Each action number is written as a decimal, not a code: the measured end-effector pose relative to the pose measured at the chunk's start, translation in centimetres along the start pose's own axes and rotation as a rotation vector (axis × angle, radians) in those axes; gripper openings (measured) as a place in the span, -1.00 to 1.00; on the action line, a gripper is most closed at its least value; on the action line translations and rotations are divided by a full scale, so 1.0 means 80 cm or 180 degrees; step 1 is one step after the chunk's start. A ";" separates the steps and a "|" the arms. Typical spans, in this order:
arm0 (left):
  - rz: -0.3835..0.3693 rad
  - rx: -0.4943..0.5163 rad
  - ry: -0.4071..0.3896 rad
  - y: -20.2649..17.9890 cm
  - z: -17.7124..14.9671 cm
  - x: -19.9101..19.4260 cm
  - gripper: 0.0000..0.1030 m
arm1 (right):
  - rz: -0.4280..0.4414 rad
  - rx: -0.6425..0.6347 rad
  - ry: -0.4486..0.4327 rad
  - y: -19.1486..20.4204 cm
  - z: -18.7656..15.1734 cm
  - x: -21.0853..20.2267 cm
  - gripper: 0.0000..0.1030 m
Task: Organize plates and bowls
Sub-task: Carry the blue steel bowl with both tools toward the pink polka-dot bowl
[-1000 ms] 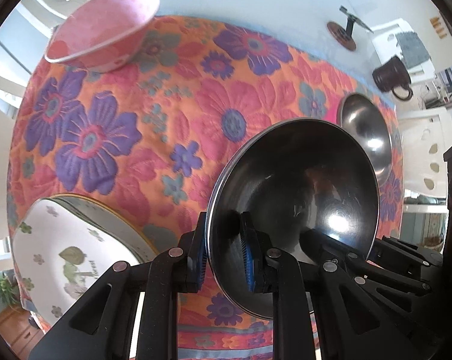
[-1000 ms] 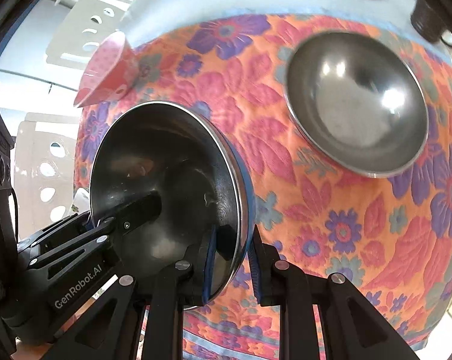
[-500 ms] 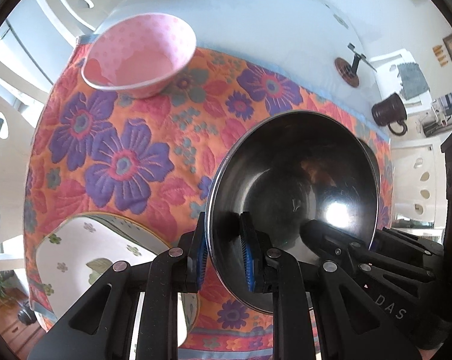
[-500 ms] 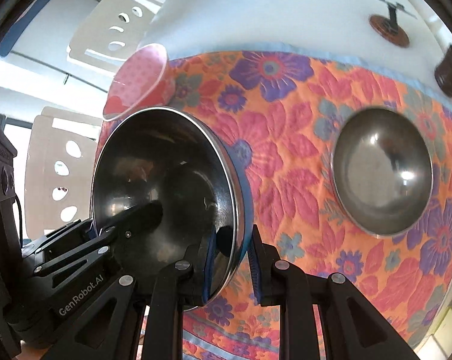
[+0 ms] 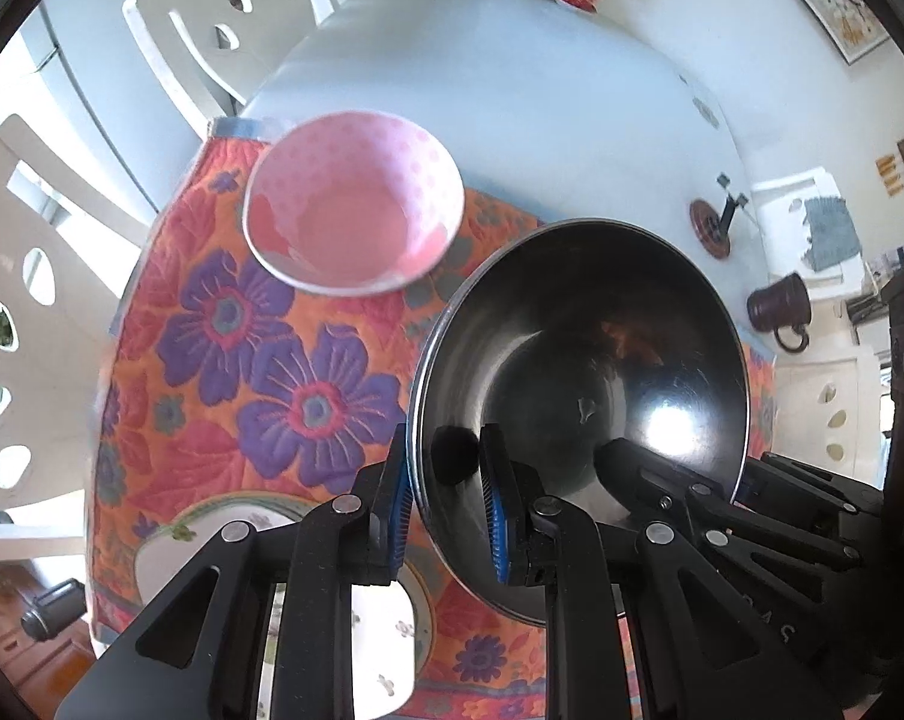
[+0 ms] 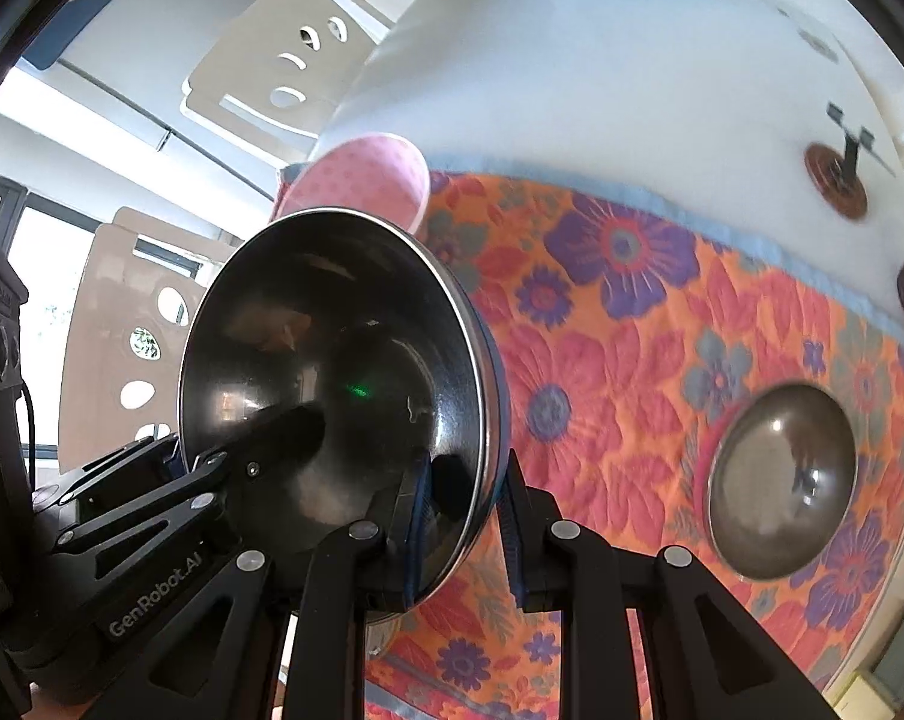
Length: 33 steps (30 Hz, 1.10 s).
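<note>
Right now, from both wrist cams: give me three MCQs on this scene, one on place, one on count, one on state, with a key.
1. Where does the pink dotted bowl stand?
A. on the floral cloth
B. inside the steel bowl
C. on a chair

2. How many steel bowls show in the right wrist view?
A. one
B. two
C. three

3. How is the held steel bowl gripped?
A. left gripper only
B. both grippers on its rim
C. not gripped

Key:
1 A, it rests at the cloth's far corner.
2 B, the held bowl and a second steel bowl on the cloth.
3 B, left gripper and right gripper each pinch the rim.
</note>
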<state>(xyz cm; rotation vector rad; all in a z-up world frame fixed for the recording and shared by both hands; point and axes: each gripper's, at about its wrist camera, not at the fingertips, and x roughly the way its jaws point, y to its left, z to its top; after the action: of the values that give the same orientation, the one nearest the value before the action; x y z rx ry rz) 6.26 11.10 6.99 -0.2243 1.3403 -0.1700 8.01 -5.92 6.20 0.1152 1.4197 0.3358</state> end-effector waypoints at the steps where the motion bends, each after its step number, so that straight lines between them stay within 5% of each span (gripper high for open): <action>1: 0.0011 0.0001 -0.0019 0.002 0.004 -0.002 -0.68 | 0.0008 -0.0005 -0.0010 0.003 0.005 0.000 -0.60; 21: -0.0008 -0.0058 -0.0217 0.034 0.085 -0.022 -0.68 | -0.0019 -0.0053 -0.0138 0.048 0.093 -0.009 -0.59; 33: -0.0086 -0.0197 -0.0201 0.059 0.126 0.014 -0.67 | 0.0072 0.0224 -0.0126 0.042 0.150 0.023 -0.59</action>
<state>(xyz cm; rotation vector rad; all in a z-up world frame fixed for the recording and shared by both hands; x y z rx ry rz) 16.28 16.01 6.86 -0.2977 1.2814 -0.1432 19.48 -0.74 7.20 0.1945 1.3921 0.3006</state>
